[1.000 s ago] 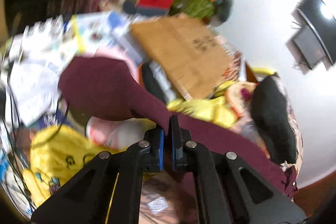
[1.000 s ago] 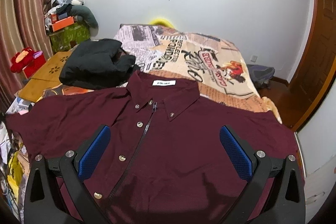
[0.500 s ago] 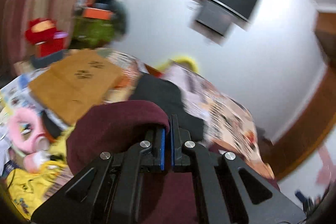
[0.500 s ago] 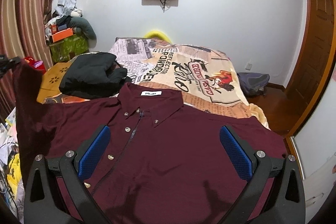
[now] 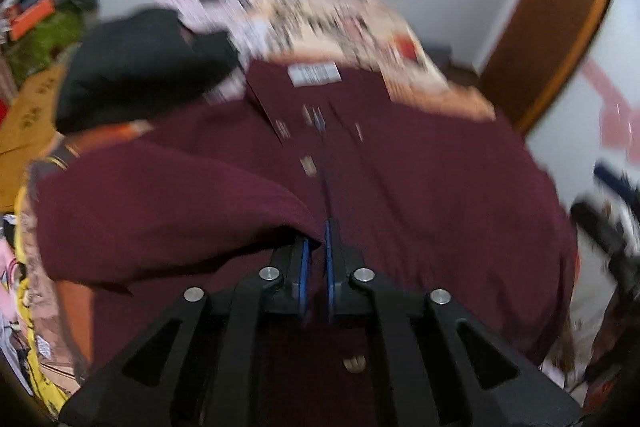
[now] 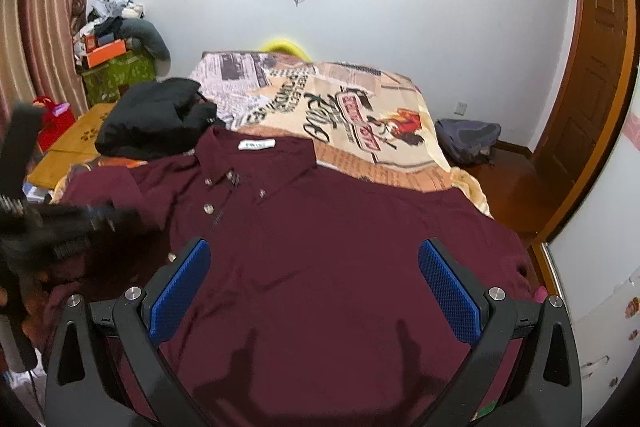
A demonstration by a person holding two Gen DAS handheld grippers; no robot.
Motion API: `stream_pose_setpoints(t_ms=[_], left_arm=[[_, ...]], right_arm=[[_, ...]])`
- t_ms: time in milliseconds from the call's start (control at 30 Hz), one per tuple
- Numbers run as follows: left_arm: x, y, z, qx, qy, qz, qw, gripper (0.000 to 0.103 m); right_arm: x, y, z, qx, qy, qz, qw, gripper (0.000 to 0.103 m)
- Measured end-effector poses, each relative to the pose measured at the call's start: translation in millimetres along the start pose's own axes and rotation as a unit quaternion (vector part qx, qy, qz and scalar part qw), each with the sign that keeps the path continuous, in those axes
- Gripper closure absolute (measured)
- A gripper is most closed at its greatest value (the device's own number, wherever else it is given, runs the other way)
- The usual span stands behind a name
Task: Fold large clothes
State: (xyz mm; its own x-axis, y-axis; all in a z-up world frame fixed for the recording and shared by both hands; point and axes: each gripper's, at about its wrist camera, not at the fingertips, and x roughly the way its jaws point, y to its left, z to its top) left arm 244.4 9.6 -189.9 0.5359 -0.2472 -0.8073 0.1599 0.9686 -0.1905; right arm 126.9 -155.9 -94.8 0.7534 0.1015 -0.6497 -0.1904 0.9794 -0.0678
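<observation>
On the left side of the bed (image 6: pixel 400 115) a black garment (image 6: pixel 152 123) lay bunched beside the collar (image 6: pixel 256 159) of a dark red shirt (image 6: pixel 340 267), which was spread front-up, buttons showing, across the near part of the patterned bedspread. The left gripper (image 5: pixel 316 251) had its jaws pressed together on the edge of the shirt's left sleeve (image 5: pixel 168 211) and held that cloth folded inward over the chest, close to the button line (image 5: pixel 320 163) (the picture was blurred, so how much cloth sat between the pads could not be judged). The step in hand looked like the first side fold: bringing the left sleeve and side panel over the front. To do it well, the sleeve should be carried flat, low over the body of the shirt, and laid so the new left edge ran straight from shoulder to hem, parallel to the buttons; letting go only once the cloth rested without a hump would spare a second smoothing pass. Further right, the right gripper (image 6: pixel 320 287) hovered above the lower middle of the shirt with its jaws spread wide and nothing between them. It was well placed to press the body down if the pull dragged the whole shirt sideways. The right sleeve (image 6: pixel 492 247) lay unfolded toward the door (image 6: pixel 592 87), so most of the folding remained.
</observation>
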Motion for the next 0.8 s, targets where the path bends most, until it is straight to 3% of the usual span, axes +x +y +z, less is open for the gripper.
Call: stream_pose_setpoints(t_ms=[133,233,267,300,500,633,800], left_arm=[[8,-10,-18,0.022,0.037,-0.001,0.9991,0.087],[-4,-6,-23,0.017,0.038,-0.007,0.9991,0.069],[-14,-3,-24,0.011,0.03,-0.004,0.9995,0.059],[-21,0,-23,0.007,0.021,0.001,0.9998,0.056],[-81,37,-12,-0.012,-0.058,0.038,0.9975,0.052],[-121,84,-15,-0.036,-0.117,0.104,0.9869,0.039],[-139,143,-30,-0.071,-0.125,0.152,0.9779,0.039]], right_arm=[[-1,-3,-7,-0.004,0.011,-0.002,1.0,0.0],[-2,1,-7,-0.013,0.014,-0.002,1.0,0.0],[-3,3,-6,-0.016,0.013,0.0,1.0,0.0],[-3,5,-4,-0.02,0.012,0.002,1.0,0.0],[-4,34,12,-0.053,-0.005,0.024,0.998,0.0],[1,68,23,-0.088,-0.012,0.052,0.995,0.0],[16,123,34,-0.143,-0.008,0.102,0.984,0.0]])
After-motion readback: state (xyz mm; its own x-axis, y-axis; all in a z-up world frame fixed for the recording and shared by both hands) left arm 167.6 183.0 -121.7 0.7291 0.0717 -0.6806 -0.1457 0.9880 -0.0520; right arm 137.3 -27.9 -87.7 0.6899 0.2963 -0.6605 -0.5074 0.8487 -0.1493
